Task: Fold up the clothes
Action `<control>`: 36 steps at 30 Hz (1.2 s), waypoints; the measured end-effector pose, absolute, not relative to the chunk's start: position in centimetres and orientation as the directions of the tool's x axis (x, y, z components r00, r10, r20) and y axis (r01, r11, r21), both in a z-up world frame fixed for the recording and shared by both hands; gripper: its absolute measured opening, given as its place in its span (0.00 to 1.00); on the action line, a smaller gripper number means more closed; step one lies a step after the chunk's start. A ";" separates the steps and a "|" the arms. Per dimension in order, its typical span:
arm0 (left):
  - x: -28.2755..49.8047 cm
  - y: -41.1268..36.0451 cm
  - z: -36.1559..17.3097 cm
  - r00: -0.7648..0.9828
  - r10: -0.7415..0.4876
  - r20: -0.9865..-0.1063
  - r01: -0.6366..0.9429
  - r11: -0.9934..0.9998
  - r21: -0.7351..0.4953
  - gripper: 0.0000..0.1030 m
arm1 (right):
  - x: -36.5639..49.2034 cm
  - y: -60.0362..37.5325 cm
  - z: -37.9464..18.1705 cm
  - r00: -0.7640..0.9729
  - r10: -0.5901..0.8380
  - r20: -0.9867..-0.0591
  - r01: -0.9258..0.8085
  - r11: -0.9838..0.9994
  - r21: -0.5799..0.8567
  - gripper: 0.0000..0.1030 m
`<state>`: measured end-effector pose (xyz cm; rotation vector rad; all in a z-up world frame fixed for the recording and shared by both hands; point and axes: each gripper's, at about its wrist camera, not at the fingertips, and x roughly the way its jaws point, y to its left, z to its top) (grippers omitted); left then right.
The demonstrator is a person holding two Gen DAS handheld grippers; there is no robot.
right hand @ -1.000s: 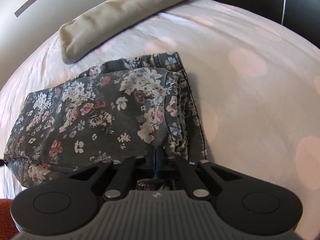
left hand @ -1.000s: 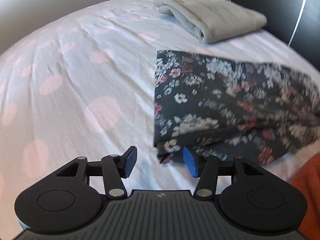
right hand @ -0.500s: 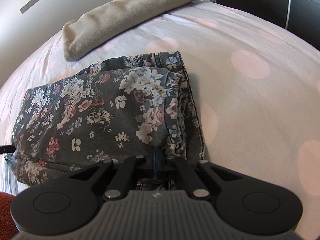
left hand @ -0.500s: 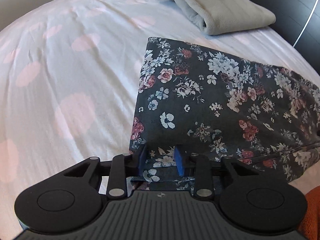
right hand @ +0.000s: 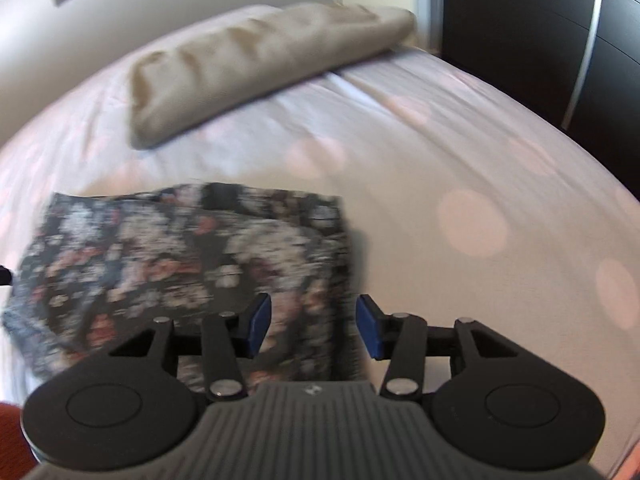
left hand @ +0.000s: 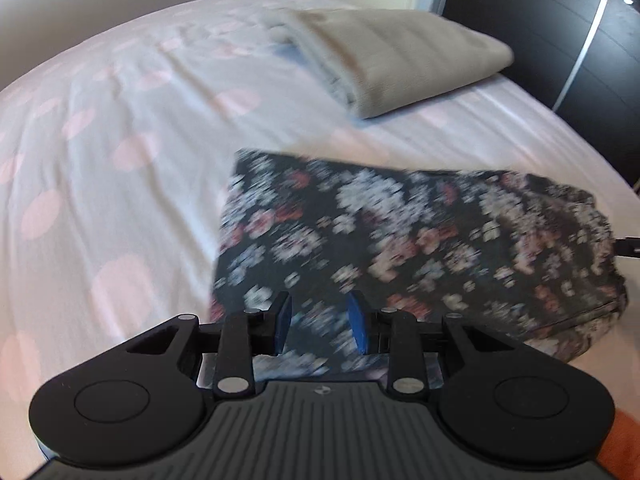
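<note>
- Floral garment: a dark, flower-printed piece lying folded on the bed, near its near edge, directly ahead of and partly under both pairs of fingers.
- Its long axis runs across the bed from one hand's side to the other, so each hand sits at one short end; the left gripper is over the near-left corner, the right gripper over the near-right end, where the folded edge shows.
- Neither hand is clearly nearer; both hang just above the cloth.
- Left gripper's fingers stand partly apart with floral cloth showing between them. The picture is blurred, so I cannot tell whether the pads press the cloth or merely straddle it.
- Right gripper's fingers are opening, about halfway apart; cloth lies below the gap and the left-hand pad, but the pads do not pinch it, so this end looks released.
- My reading: this fold is laid down and the hands are letting go; any further fold would bring one short end over the other along that long axis.
- Beige folded cloth: further back toward the far edge of the bed, well apart from the floral garment.
- Beyond it, a dark wardrobe stands by the bed's far-right corner.
</note>
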<state>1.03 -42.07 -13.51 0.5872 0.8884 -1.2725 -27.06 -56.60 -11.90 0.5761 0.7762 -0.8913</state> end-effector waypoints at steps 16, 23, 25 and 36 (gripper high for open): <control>-5.4 -56.5 -18.4 -0.083 -0.510 -0.856 0.990 0.054 -0.129 0.20 | -26.6 -60.2 -14.5 0.431 -0.410 -0.804 0.837 0.515 0.186 0.57; -5.2 -57.7 -19.2 -0.072 -0.512 -0.856 0.993 0.043 -0.110 0.19 | -26.0 -63.0 -17.3 0.505 -0.321 -0.801 0.811 0.495 0.312 0.67; -5.3 -57.4 -19.2 -0.072 -0.520 -0.851 0.993 0.040 -0.109 0.18 | -26.0 -63.2 -17.5 0.515 -0.314 -0.798 0.806 0.494 0.326 0.68; -6.3 -51.8 -15.9 -0.110 -0.529 -0.841 0.990 0.019 -0.141 0.18 | -28.2 -61.9 -17.3 0.532 -0.237 -0.813 0.787 0.494 0.371 0.66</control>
